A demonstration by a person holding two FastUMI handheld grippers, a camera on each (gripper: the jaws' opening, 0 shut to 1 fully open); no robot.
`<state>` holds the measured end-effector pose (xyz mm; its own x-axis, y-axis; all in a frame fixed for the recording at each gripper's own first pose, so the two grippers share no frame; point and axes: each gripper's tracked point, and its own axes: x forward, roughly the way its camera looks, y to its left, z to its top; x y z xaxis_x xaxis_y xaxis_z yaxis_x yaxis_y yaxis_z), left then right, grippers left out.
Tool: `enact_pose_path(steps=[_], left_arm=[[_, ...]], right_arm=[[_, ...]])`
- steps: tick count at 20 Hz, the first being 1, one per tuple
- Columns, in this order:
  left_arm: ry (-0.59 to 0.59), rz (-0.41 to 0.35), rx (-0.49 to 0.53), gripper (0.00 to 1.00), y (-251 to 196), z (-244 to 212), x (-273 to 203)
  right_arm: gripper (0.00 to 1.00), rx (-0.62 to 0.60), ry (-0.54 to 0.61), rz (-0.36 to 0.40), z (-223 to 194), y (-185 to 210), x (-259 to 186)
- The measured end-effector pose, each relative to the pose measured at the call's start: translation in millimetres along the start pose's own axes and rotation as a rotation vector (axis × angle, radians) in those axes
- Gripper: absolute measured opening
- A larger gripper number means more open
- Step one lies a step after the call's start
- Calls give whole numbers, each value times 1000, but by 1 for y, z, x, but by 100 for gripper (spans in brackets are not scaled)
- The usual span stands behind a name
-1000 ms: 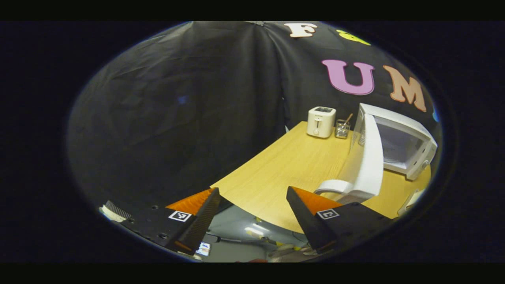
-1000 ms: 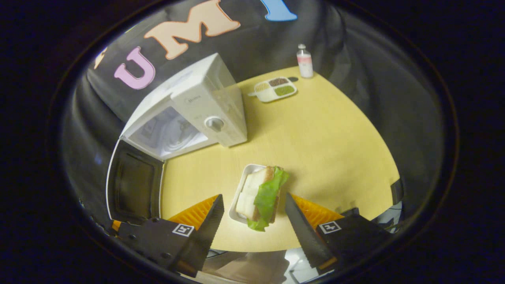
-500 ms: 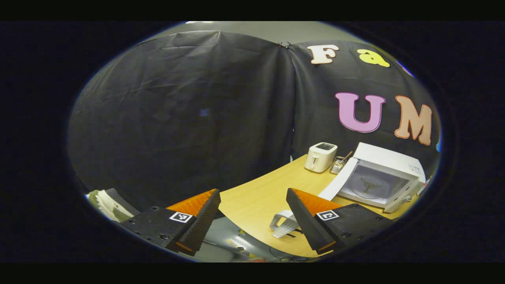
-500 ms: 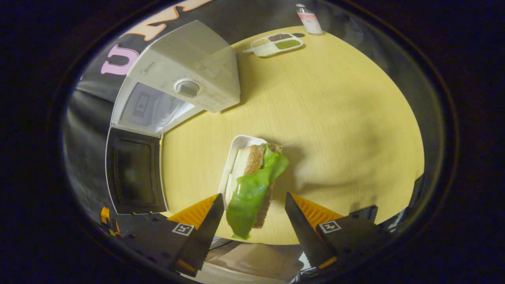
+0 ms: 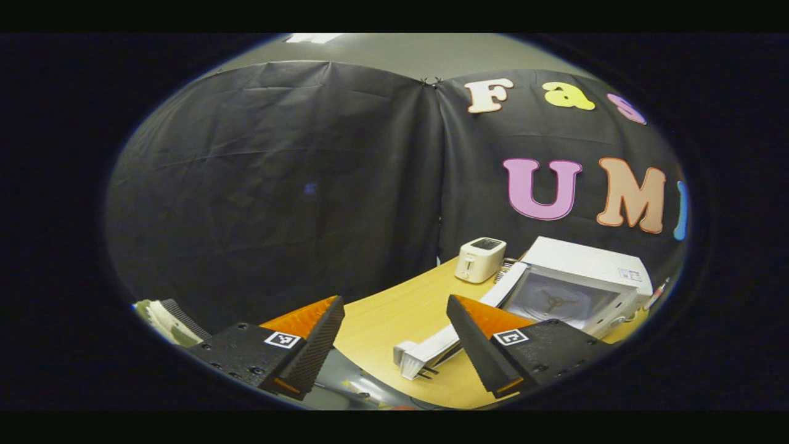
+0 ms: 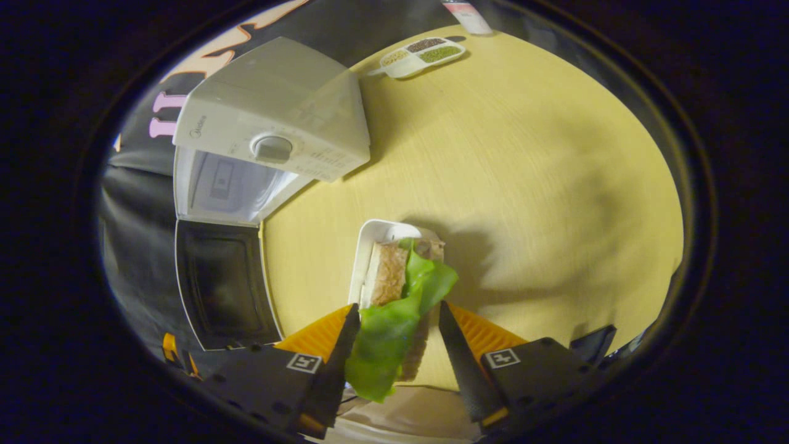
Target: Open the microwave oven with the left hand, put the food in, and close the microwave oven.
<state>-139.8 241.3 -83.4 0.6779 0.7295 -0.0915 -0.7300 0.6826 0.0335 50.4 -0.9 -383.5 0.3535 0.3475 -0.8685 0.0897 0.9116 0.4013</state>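
The white microwave stands on the wooden table with its door swung wide open and the turntable cavity showing. My left gripper is open, held off the table's near edge, short of the door. In the right gripper view the microwave and its dark-windowed door lie at the left. A sandwich with a green lettuce leaf rests in a white tray. My right gripper straddles the sandwich's near end. The leaf touches one finger, and a thin shadowed gap shows at the other.
A white toaster stands at the table's back, left of the microwave. A divided dish of grains and a bottle sit at the far edge. Bare table top spreads to the right of the sandwich.
My right gripper has come down over the sandwich and its fingers have narrowed around it. My left gripper has drawn back from the open door and tipped upward.
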Motion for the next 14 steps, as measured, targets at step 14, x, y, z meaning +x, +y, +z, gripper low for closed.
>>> enact_pose_path(steps=[14], left_arm=[[9, -141, 26, 99, -34, 2, 17]], right_arm=[[36, 49, -109, 21, 4, 14, -17]])
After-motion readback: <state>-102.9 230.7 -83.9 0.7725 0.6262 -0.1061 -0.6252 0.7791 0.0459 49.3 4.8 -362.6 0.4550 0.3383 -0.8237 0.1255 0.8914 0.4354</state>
